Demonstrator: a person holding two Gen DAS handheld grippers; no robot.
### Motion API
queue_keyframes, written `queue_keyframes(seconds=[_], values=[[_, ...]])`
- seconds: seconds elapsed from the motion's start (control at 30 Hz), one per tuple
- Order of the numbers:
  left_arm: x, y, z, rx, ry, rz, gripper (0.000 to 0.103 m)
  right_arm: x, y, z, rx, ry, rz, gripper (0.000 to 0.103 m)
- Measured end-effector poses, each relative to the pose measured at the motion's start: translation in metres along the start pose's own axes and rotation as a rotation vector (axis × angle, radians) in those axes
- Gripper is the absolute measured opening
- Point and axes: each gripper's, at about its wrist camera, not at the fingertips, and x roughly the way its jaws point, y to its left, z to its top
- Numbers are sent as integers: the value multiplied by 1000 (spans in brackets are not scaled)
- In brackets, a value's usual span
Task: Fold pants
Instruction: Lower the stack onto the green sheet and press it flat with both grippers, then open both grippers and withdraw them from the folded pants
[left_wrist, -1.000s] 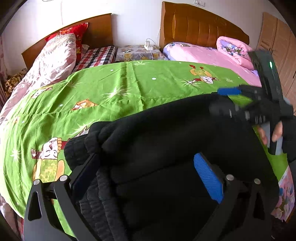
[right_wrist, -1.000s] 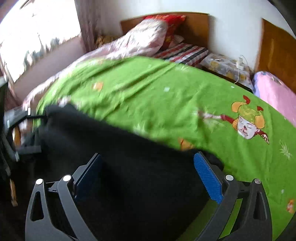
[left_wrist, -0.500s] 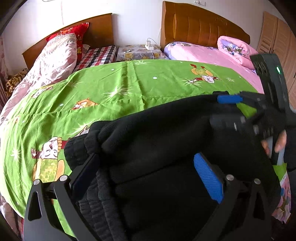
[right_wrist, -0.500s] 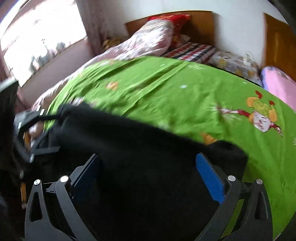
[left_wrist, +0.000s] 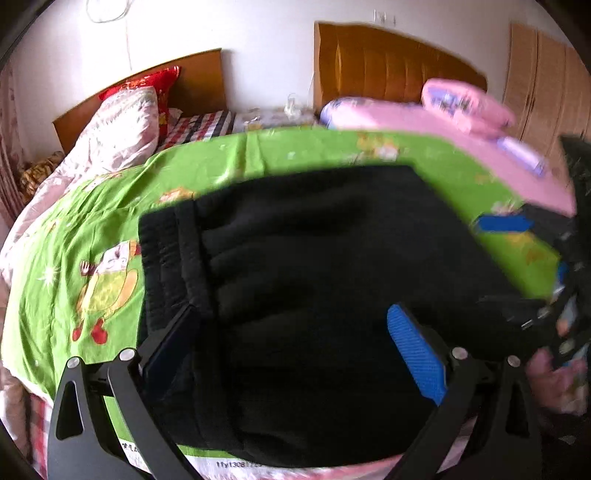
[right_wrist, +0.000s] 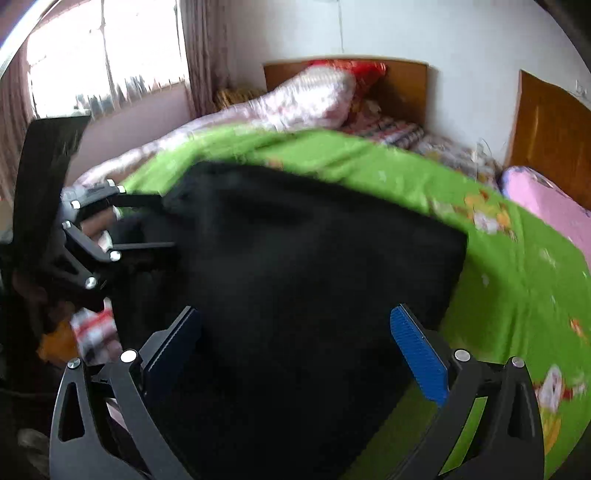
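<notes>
I see the black pants (left_wrist: 314, 266) filling the centre of both frames, lying folded on the green bedspread (left_wrist: 92, 236). My left gripper (left_wrist: 295, 347) and right gripper (right_wrist: 299, 350) both stand spread wide, fingers straddling the cloth at the bottom edge.

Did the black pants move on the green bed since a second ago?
Yes. In the left wrist view the black pants now lie flatter and reach farther up the green sheet, toward the headboards, covering more of it.
</notes>
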Motion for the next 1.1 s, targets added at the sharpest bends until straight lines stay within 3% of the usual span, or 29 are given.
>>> queue_keyframes(seconds=[0.07, 0.17, 0.23, 0.33, 0.4, 0.47, 0.5, 0.6, 0.97, 1.1], values=[[0, 2, -4, -3, -30, -1, 102, 3, -11, -3, 85, 5, 41, 98], [-4, 6, -2, -20, -18, 21, 102, -8, -4, -3, 60, -32, -39, 98], [-16, 7, -5, -27, -36, 27, 101, -27, 7, -5, 44, -80, -67, 98], [-37, 1, -17, -2, -75, 22, 101, -56, 24, -16, 43, -172, -27, 98], [-36, -7, -28, 17, -67, 30, 102, -52, 33, -27, 9, -159, -62, 98], [-36, -13, -36, 53, -106, 68, 102, -33, 35, -41, -13, -86, -138, 98], [-36, -13, -36, 48, -105, 65, 102, -24, 33, -47, -4, -62, -133, 98], [-35, -11, -36, 50, -97, 53, 102, -21, 20, -58, 70, -82, -76, 99], [-34, -13, -39, 46, -123, 67, 102, -26, 24, -73, 86, -70, -121, 98], [-42, -22, -49, 78, -158, 126, 102, -45, 38, -80, 46, -73, -171, 98]])
